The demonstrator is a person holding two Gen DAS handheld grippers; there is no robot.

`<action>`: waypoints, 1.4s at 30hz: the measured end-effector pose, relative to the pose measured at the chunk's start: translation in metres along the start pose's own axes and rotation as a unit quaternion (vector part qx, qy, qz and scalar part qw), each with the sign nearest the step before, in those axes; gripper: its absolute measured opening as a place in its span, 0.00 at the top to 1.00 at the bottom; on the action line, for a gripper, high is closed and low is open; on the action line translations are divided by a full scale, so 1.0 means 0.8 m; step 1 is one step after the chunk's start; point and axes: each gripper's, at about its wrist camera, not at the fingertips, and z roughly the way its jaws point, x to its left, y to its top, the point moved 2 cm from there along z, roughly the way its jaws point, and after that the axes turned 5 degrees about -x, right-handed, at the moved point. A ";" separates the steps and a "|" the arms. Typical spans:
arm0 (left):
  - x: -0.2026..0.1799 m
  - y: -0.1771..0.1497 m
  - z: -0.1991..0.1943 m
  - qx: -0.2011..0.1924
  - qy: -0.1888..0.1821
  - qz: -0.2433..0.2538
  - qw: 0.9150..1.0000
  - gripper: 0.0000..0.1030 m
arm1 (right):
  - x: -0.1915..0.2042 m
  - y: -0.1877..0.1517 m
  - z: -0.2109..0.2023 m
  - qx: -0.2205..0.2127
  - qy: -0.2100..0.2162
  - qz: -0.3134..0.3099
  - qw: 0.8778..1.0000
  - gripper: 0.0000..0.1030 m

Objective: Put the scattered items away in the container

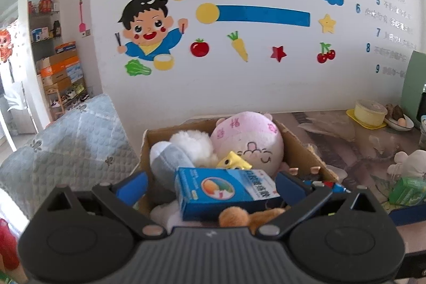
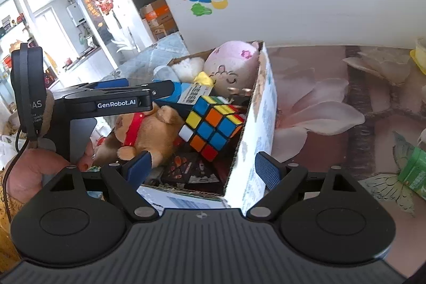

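Cardboard box (image 2: 262, 108) sits on the flower-print table (image 2: 332, 87), close to the wall, already heaped. Both my grippers hover at it.

Contents, biggest down: pink plush (image 1: 249, 140) at the far end, white-and-grey plush (image 1: 183, 148) beside it, brown plush dog (image 2: 149, 129) near me, blue medicine carton (image 1: 226, 190) lying on top of the pile, Rubik's cube (image 2: 213, 124) tilted against the box's right wall, small yellow toy (image 1: 234, 161) wedged between carton and pink plush.

Left gripper (image 1: 210, 188): spread wide, carton lies between the fingers, no pad contact visible. I judge it released, not gripped.
Right gripper (image 2: 203, 168): spread, holding nothing, straddling the near right corner of the box.

Risks:
- Pile is high. Carton rests on soft plush; pulling my left gripper out could drag it over the rim.
- Cube sits tilted; a nudge to the wall could roll it.
- My right finger lies outside the wall; closing here would pinch cardboard and shift the box.
- Green packet (image 2: 415, 172) on the table, well apart from the box, remains to collect; adding it may crowd things off the top.
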 end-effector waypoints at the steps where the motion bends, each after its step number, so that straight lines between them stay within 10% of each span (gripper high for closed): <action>1: 0.002 0.000 -0.001 0.000 0.002 -0.002 1.000 0.00 | 0.002 0.000 0.001 0.001 0.001 -0.001 1.000 0.00; 42: -0.077 -0.009 -0.025 0.024 -0.026 -0.014 0.999 0.00 | -0.101 -0.037 -0.046 -0.021 -0.067 0.043 0.997 0.00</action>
